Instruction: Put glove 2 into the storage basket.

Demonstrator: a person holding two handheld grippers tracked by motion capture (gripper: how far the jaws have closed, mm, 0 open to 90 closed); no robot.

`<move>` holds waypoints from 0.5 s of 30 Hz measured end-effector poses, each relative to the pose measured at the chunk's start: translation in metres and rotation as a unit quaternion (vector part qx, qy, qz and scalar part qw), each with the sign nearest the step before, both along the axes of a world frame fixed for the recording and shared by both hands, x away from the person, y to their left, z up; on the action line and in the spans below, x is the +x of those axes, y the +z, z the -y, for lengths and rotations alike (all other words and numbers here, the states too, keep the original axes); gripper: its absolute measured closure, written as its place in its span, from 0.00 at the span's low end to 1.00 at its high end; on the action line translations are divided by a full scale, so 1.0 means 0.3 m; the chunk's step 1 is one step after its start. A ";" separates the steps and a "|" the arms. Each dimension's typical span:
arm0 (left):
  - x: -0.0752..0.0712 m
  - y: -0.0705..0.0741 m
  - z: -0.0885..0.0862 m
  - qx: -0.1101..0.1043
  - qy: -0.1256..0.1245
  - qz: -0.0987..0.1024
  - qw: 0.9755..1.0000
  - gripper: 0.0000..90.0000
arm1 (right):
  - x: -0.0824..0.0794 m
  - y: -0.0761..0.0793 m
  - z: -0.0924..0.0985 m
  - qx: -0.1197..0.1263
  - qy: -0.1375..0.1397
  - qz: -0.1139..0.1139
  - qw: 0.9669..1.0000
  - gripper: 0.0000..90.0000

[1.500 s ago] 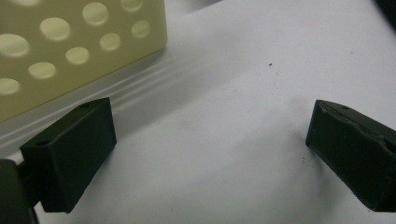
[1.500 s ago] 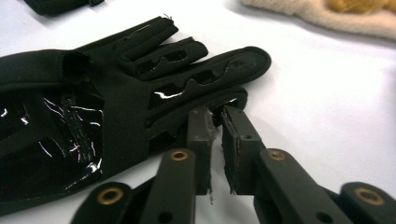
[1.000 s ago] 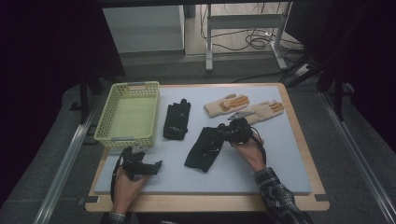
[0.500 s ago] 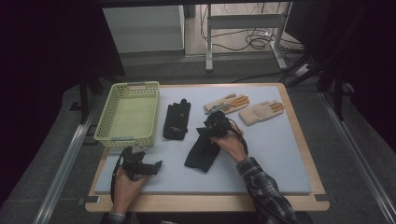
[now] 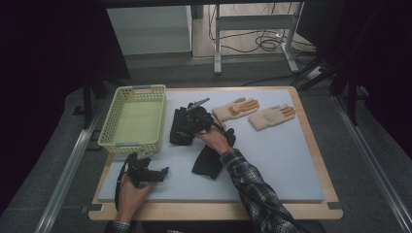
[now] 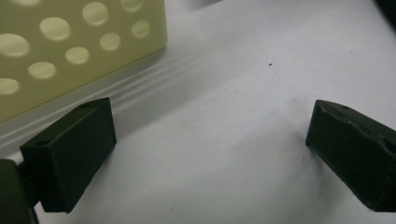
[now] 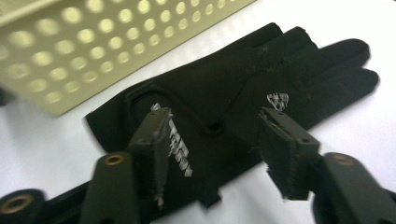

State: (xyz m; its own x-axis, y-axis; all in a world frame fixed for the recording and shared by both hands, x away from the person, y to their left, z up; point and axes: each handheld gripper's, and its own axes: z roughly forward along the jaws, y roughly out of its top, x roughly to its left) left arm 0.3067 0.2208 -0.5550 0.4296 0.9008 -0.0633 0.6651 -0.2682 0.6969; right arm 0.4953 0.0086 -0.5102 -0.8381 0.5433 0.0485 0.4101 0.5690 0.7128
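Observation:
A black glove [image 5: 179, 130] lies flat on the white mat beside the yellow-green basket [image 5: 133, 119]. My right gripper [image 5: 190, 124] hovers just over this glove [image 7: 233, 88]. Its jaws have just been opening and stand apart above the cuff, pressing on nothing [image 7: 215, 126]. A second black glove [image 5: 209, 162] lies nearer the front, partly under the right forearm. My left gripper [image 5: 148, 173] rests on the mat at the front left, in front of the basket [image 6: 70, 42]. Its jaws are spread wide with bare mat between them [image 6: 210, 135].
Two beige gloves [image 5: 236, 108] [image 5: 272, 116] lie side by side at the back right of the mat. The perforated basket wall [image 7: 93, 51] stands close behind the black glove. The mat [image 5: 291, 165] sits on a wooden table with dark floor around it.
The right hand has moved left, from over the second black glove to over the glove beside the basket, and its jaws have widened. The left hand has stayed put.

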 end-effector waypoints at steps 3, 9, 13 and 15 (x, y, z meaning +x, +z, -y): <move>0.000 0.000 0.000 0.000 0.000 0.000 1.000 0.02 | 0.017 -0.023 -0.022 -0.006 0.000 -0.004 1.000 0.36; 0.000 0.000 0.000 0.001 0.000 0.000 1.000 0.02 | 0.046 -0.068 -0.051 -0.018 0.005 -0.018 1.000 0.30; 0.000 0.000 0.000 0.001 0.000 0.000 1.000 0.02 | 0.055 -0.067 -0.042 -0.014 0.015 -0.032 0.999 0.56; 0.000 0.000 0.000 0.001 0.000 0.000 1.000 0.02 | 0.054 -0.063 -0.044 -0.015 0.020 -0.040 0.999 0.69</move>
State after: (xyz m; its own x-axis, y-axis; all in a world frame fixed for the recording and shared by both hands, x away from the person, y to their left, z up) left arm 0.3067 0.2208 -0.5550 0.4300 0.9007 -0.0618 0.6649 -0.2696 0.6966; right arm 0.5116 0.0217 -0.5291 -0.8530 0.5120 0.1010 0.4423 0.6065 0.6607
